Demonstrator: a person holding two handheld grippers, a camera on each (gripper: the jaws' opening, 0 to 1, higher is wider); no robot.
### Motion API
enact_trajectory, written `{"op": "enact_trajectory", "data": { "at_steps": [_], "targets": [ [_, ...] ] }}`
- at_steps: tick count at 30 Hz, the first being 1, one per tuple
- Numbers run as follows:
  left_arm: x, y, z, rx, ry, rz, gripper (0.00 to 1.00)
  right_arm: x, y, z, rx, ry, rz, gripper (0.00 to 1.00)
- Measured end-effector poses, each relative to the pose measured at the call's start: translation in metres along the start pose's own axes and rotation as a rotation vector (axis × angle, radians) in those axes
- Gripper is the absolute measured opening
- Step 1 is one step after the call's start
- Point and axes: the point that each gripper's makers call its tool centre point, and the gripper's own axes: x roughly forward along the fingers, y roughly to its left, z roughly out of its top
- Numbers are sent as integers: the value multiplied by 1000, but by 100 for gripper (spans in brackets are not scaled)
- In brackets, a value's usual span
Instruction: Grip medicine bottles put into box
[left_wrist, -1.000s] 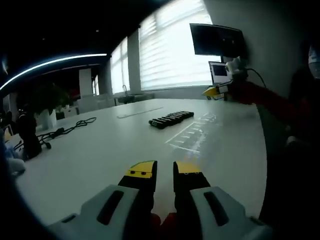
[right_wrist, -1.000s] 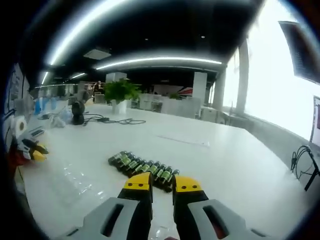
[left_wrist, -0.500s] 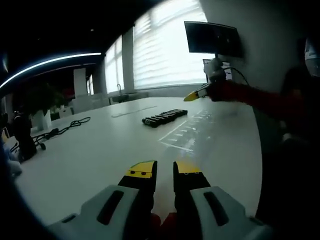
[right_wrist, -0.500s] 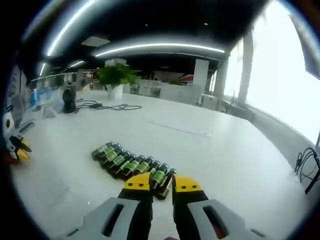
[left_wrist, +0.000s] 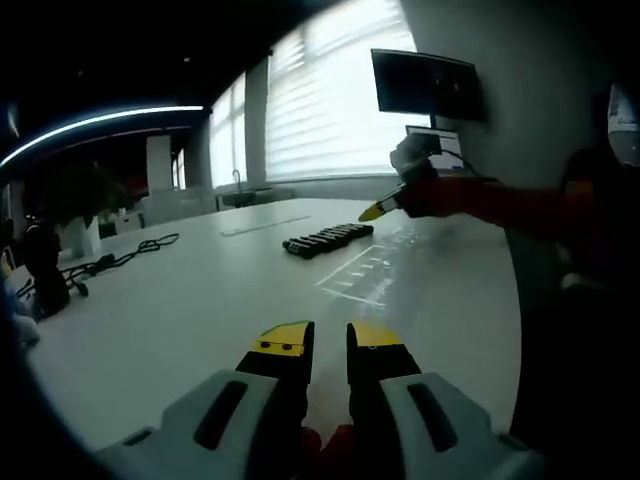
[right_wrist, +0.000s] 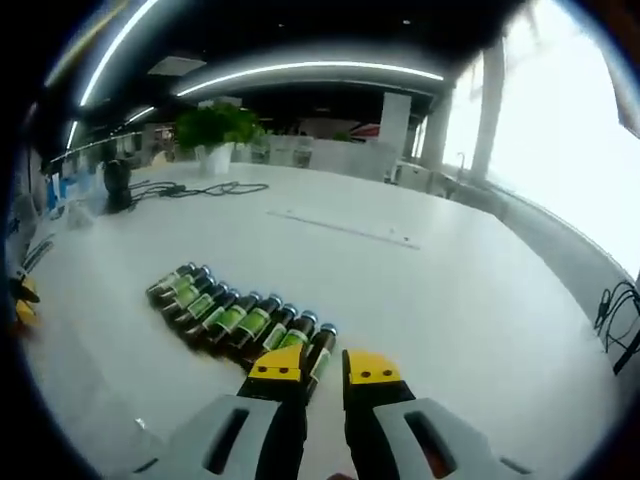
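Several small dark medicine bottles (right_wrist: 240, 318) with green labels lie side by side in a row on the white table (right_wrist: 430, 300). My right gripper (right_wrist: 322, 365) hovers just over the near end of the row, open by a narrow gap with nothing between its jaws. In the left gripper view the same row of bottles (left_wrist: 328, 239) lies far off, with the right gripper's yellow tip (left_wrist: 374, 210) and a red sleeve (left_wrist: 480, 195) close above it. My left gripper (left_wrist: 330, 340) stays low over bare table, narrowly open and holding nothing. A faint see-through box outline (left_wrist: 370, 275) lies beside the row.
Black cables (left_wrist: 120, 258) and a dark object (left_wrist: 42, 270) lie at the far left. A potted plant (right_wrist: 212, 130) stands at the table's far end, and a thin strip (right_wrist: 345, 228) lies beyond the bottles. A monitor (left_wrist: 425, 85) hangs by the bright windows.
The right gripper has moved forward and down onto the near end of the bottle row. The left gripper has barely moved.
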Motion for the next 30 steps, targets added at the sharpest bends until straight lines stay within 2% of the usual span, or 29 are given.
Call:
{"op": "enact_trajectory", "data": {
  "at_steps": [9, 16, 23, 30],
  "targets": [
    [1, -2, -1, 8, 7, -2, 7, 12, 0, -4, 37, 55, 2, 10],
    [1, -2, -1, 8, 7, -4, 7, 18, -1, -6, 38, 86, -11, 10],
    [1, -2, -2, 13, 13, 1, 7, 24, -4, -16, 32, 143, -15, 10],
    [2, -2, -2, 13, 13, -1, 7, 26, -9, -18, 77, 125, -18, 9]
  ]
}}
